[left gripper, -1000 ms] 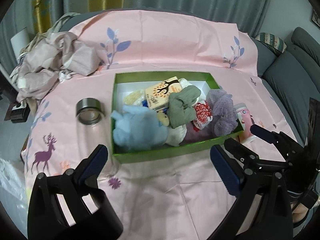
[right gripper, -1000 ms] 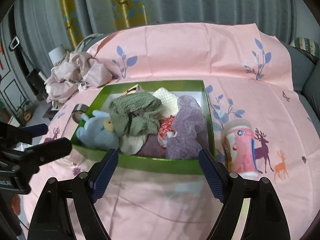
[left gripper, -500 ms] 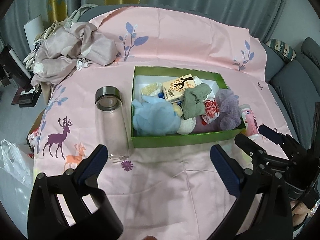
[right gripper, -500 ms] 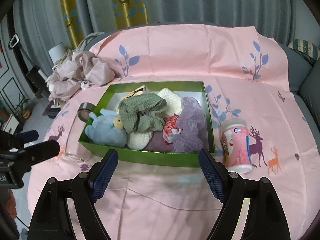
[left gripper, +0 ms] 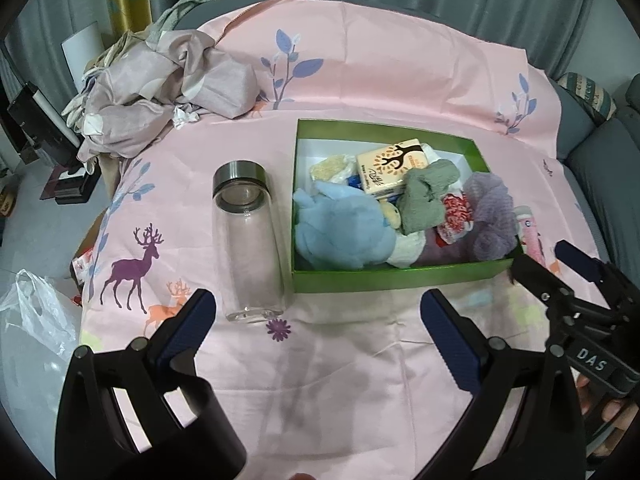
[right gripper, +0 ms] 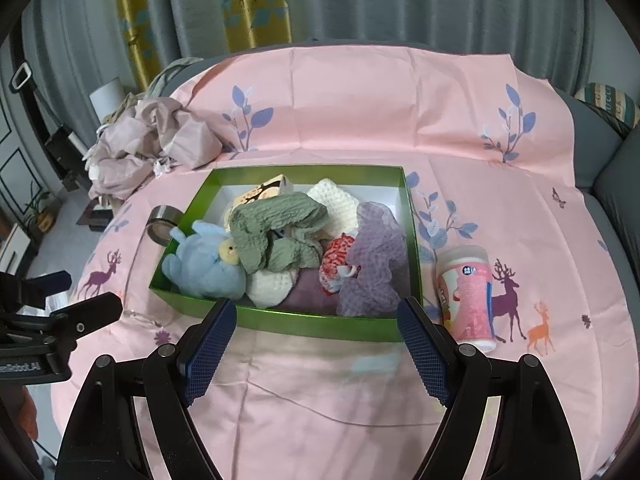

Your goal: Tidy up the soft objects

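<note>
A green box (left gripper: 396, 275) (right gripper: 316, 324) sits on the pink sheet, filled with soft things: a blue plush toy (left gripper: 340, 232) (right gripper: 204, 264), a green cloth (left gripper: 428, 196) (right gripper: 276, 228), a purple mesh puff (left gripper: 490, 216) (right gripper: 372, 260), a red-white item (left gripper: 456, 218) (right gripper: 336, 256), a cream knit (right gripper: 332, 200) and a beige tissue pack (left gripper: 394, 166). My left gripper (left gripper: 318, 326) hangs open in front of the box and holds nothing. My right gripper (right gripper: 314, 344) is open too, just before the box's near wall, empty.
A clear glass bottle (left gripper: 246, 240) lies left of the box. A pink cup (right gripper: 468, 292) lies right of it. Crumpled bedclothes (left gripper: 160, 92) (right gripper: 152, 144) pile at the back left. A white plastic bag (left gripper: 32, 320) sits off the left edge; grey sofa cushions (left gripper: 608, 184) at right.
The left wrist view has drawn back and swung left, so the box looks smaller and the whole bottle shows. The right wrist view has backed off slightly. Both grippers stayed open.
</note>
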